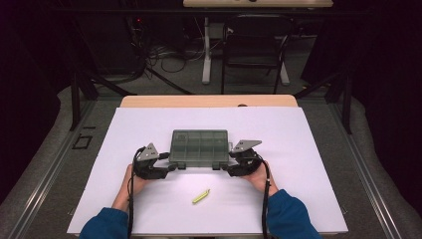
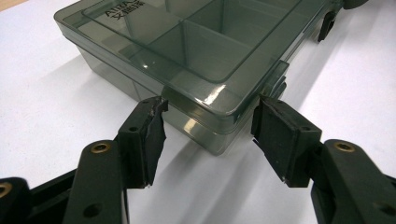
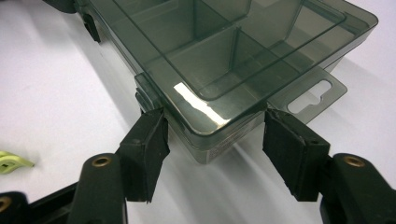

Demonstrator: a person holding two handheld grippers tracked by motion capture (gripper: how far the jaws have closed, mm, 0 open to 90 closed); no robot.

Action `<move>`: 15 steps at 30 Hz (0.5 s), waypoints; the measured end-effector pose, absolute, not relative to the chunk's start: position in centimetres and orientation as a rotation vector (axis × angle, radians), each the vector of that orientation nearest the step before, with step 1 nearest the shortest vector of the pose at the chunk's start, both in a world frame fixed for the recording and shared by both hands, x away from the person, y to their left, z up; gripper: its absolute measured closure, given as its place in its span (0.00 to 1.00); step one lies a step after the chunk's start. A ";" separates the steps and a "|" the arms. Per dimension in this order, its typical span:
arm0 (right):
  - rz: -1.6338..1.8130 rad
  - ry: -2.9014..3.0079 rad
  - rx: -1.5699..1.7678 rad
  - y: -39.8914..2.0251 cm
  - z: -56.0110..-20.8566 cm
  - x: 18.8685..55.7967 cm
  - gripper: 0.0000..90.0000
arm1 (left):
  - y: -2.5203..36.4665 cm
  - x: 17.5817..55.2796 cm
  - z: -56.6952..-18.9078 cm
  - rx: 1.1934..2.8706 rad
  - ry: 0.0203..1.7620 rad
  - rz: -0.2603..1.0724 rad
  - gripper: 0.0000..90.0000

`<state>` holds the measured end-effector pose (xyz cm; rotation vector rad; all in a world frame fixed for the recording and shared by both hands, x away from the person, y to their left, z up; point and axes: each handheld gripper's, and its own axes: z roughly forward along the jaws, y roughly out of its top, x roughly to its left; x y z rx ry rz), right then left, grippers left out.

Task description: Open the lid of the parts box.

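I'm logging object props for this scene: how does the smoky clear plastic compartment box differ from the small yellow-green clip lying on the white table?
The smoky clear plastic compartment box is large, grey-tinted, see-through and rectangular; the small yellow-green clip is tiny, opaque, bright and slender. The box sits square to the table edge between the left claw and right claw; the clip lies diagonally, nearer the person, apart from both. Both rest on the white table.

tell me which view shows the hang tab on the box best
The right gripper view: the hang tab on the organizer box sits close up, slot cut-out clear, beside the right gripper, whose open jaws straddle that corner. In the high view it is too small to make out. The left gripper view looks at the opposite corner.
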<state>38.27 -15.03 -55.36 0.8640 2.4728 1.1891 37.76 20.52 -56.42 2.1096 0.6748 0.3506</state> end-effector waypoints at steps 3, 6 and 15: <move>1.183 2.475 0.866 -15.0 -55.3 38.2 0.44 | 20.5 37.7 -56.4 2.109 0.677 0.349 0.47; 1.191 2.472 0.869 -15.1 -55.4 38.2 0.44 | 20.5 37.7 -56.4 2.103 0.684 0.340 0.47; 1.219 2.461 0.886 -15.2 -55.4 38.3 0.45 | 20.7 37.8 -56.3 2.086 0.707 0.303 0.49</move>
